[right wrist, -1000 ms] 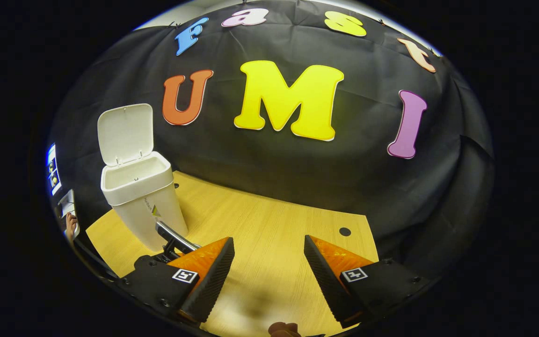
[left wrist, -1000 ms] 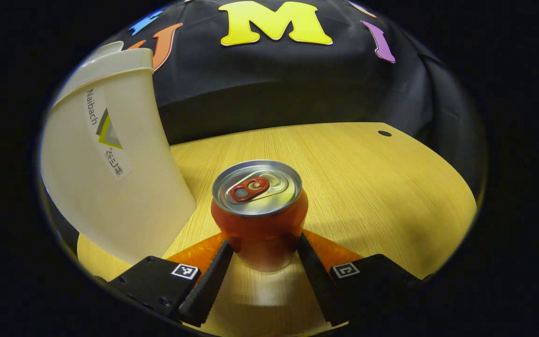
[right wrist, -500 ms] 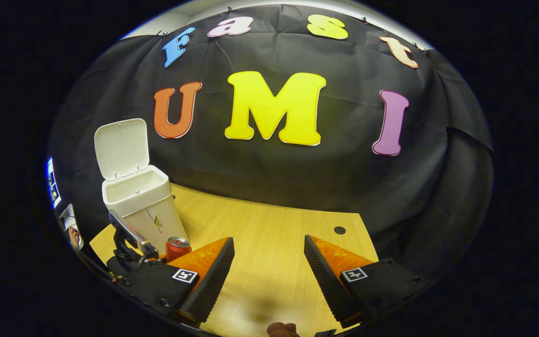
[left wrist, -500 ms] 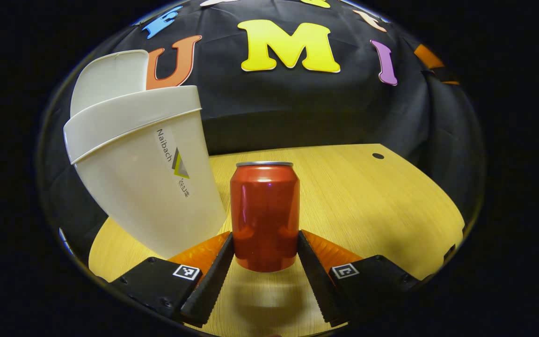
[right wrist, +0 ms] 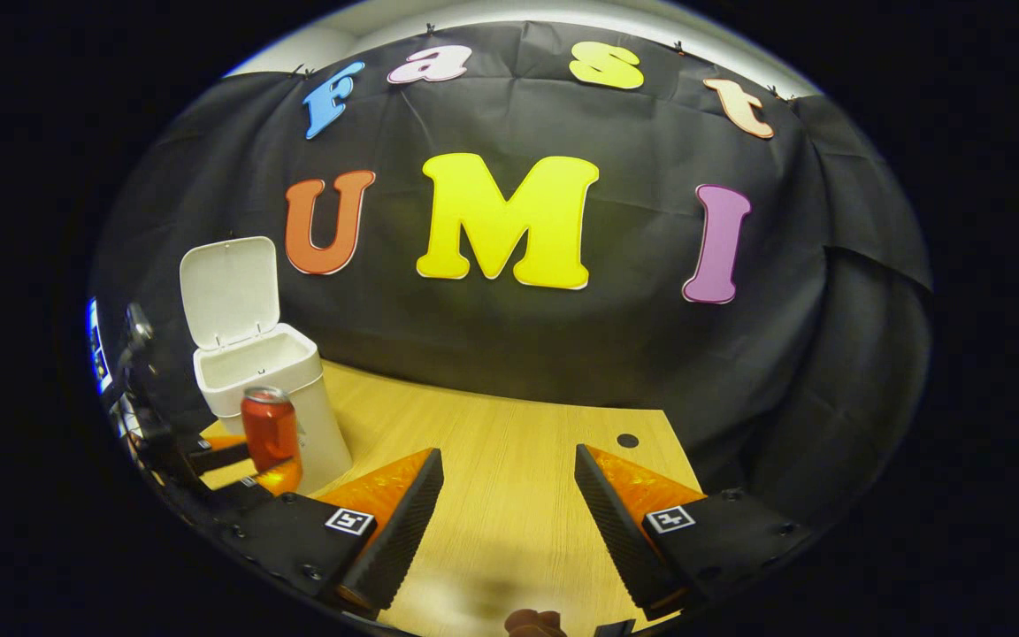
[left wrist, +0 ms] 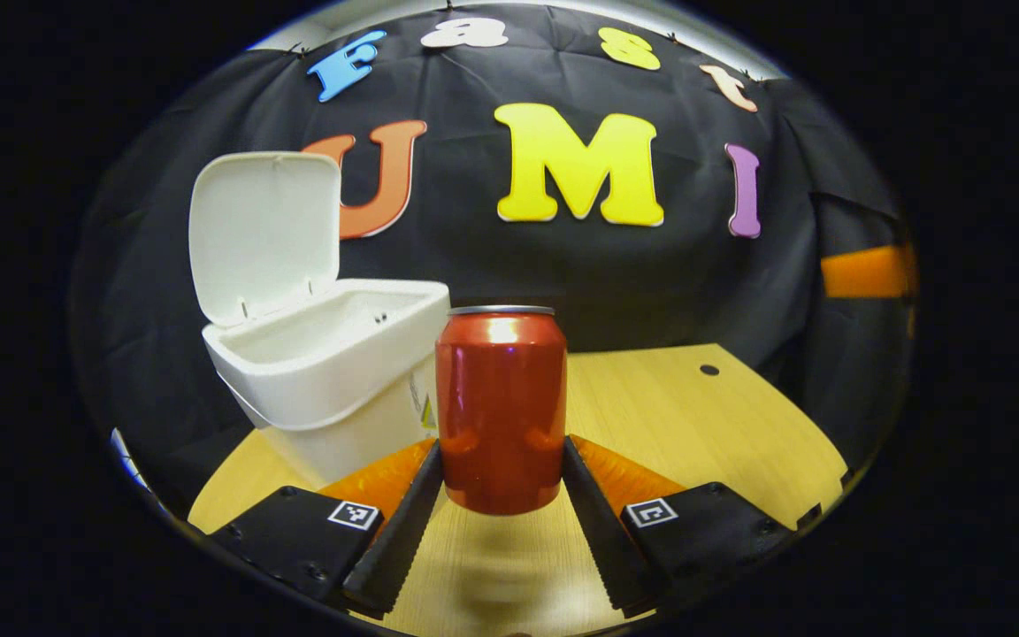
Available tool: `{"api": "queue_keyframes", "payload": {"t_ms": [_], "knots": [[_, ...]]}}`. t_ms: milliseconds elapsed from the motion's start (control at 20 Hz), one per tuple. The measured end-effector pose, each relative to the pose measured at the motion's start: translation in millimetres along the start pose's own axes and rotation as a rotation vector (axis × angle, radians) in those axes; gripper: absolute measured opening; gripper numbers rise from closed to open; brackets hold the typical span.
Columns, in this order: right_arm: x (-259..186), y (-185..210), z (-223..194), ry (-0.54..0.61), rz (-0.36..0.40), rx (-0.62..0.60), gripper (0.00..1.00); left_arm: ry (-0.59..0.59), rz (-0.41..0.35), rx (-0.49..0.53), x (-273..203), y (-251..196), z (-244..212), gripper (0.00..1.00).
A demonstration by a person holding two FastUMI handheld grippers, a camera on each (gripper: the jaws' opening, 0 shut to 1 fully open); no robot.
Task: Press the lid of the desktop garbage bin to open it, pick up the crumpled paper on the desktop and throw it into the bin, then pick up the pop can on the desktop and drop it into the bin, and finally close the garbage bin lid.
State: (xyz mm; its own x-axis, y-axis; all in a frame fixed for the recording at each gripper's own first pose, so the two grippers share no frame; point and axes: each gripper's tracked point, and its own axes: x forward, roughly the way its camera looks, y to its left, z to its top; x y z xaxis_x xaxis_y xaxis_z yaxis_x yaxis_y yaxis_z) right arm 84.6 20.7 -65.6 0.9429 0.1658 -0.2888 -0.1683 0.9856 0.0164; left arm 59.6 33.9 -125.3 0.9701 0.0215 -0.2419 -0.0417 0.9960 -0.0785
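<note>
We see the left gripper (left wrist: pixel 501 504) pinching the upright red pop can (left wrist: pixel 501 407) above the counter (left wrist: pixel 695 416), just right of the open bin (left wrist: pixel 324 354); the right gripper (right wrist: pixel 509 513) hangs spread

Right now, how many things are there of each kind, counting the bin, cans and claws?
White plastic bin with its lid up: 1
Red metal pop can, upright, held off the wooden table: 1
Claws: 2, the left claw shut on the can, the right claw open with nothing in it
Total: 4
</note>
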Motion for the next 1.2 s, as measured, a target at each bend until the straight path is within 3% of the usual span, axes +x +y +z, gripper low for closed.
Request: {"api": "queue_keyframes", "payload": {"t_ms": [150, 350, 600, 900, 1200], "knots": [[1, 2, 0, -0.006, -0.002, 0.024, 0.95, -0.096, 0.032, 0.015, -16, 26, 61, 0.85], [3, 10, 0, -0.013, 0.002, 0.06, 0.95, -0.142, 0.119, 0.0, -9, 78, 102, 0.85], [4, 19, -10, 0.001, 0.001, 0.074, 0.95, -0.094, 0.226, 0.014, 25, 128, 86, 0.86], [4, 25, -24, 0.035, -0.011, 0.055, 0.95, -0.022, 0.248, -0.059, 42, 143, 53, 0.87], [9, 32, -31, 0.05, -0.005, 0.055, 0.95, -0.06, 0.264, 0.012, 36, 138, 74, 0.93]]}}
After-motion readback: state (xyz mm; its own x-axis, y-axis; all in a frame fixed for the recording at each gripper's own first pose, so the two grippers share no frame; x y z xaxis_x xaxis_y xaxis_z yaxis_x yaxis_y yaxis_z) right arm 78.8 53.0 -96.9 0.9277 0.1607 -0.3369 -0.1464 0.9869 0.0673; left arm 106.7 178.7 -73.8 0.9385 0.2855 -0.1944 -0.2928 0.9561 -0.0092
